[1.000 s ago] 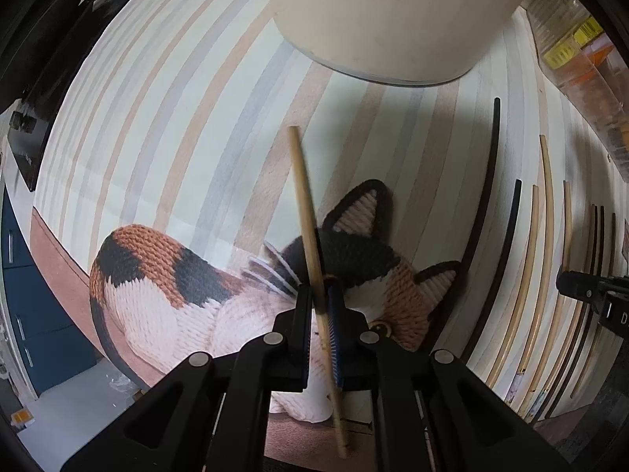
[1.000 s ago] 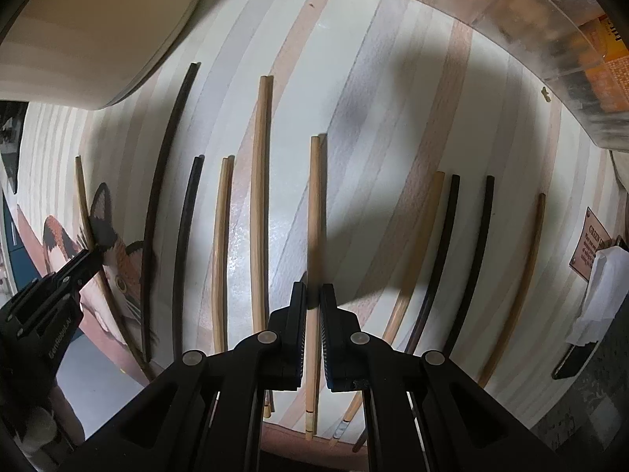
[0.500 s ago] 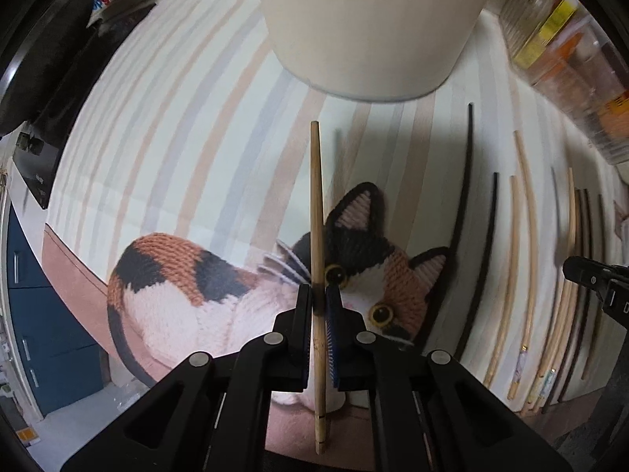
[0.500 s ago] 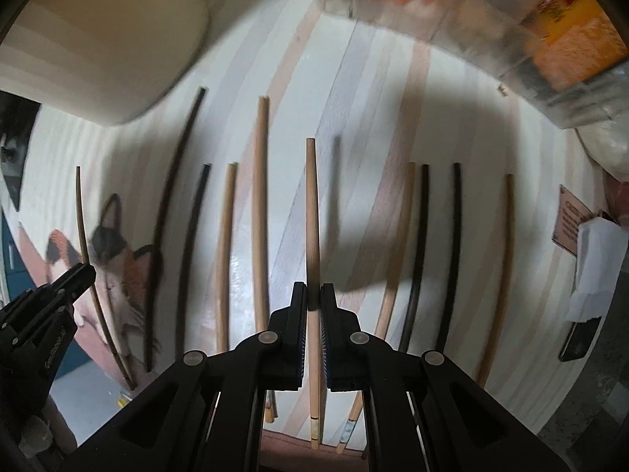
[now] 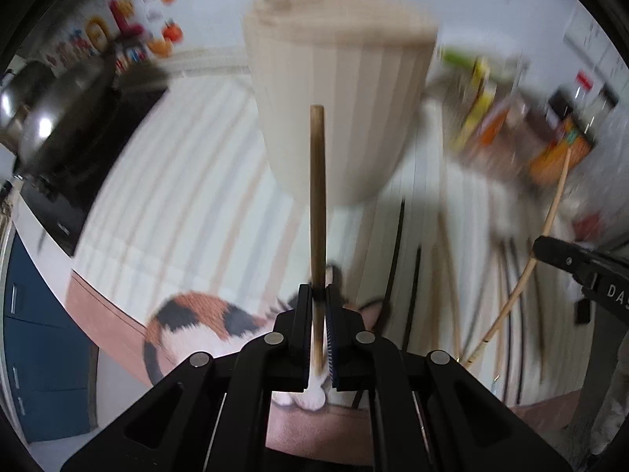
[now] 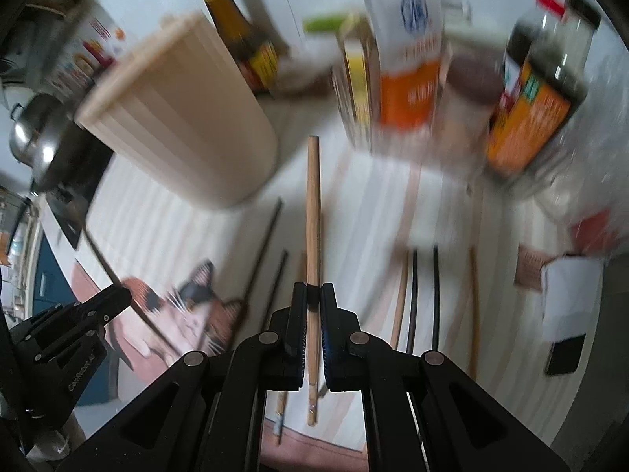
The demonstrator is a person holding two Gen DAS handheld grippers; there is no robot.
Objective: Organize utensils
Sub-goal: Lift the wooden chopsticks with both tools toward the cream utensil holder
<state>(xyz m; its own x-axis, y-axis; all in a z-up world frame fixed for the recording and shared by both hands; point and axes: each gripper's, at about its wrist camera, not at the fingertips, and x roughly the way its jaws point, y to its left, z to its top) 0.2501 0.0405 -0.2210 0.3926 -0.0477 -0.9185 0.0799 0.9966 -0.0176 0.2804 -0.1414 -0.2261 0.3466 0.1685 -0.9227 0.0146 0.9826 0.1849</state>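
Note:
My left gripper [image 5: 319, 299] is shut on a brown wooden chopstick [image 5: 317, 196], held above the striped mat and pointing at the ribbed beige utensil holder [image 5: 338, 114] straight ahead. My right gripper [image 6: 313, 297] is shut on a light wooden chopstick [image 6: 313, 212], also lifted, with the beige holder [image 6: 181, 118] to its upper left. The right gripper [image 5: 582, 267] and its chopstick show at the right edge of the left wrist view. Several dark and light chopsticks [image 6: 424, 295] lie side by side on the mat.
The mat has a calico cat picture [image 5: 220, 326] near the front edge. Bottles and packets [image 6: 432, 78] stand at the back right. A steel pot [image 5: 51, 129] sits on a black stove at the left. A paper and a dark phone [image 6: 566, 356] lie at the right.
Both grippers have lifted their chopsticks off the mat and tilted up, so the holder and back wall have come into view. Both views are blurred by motion.

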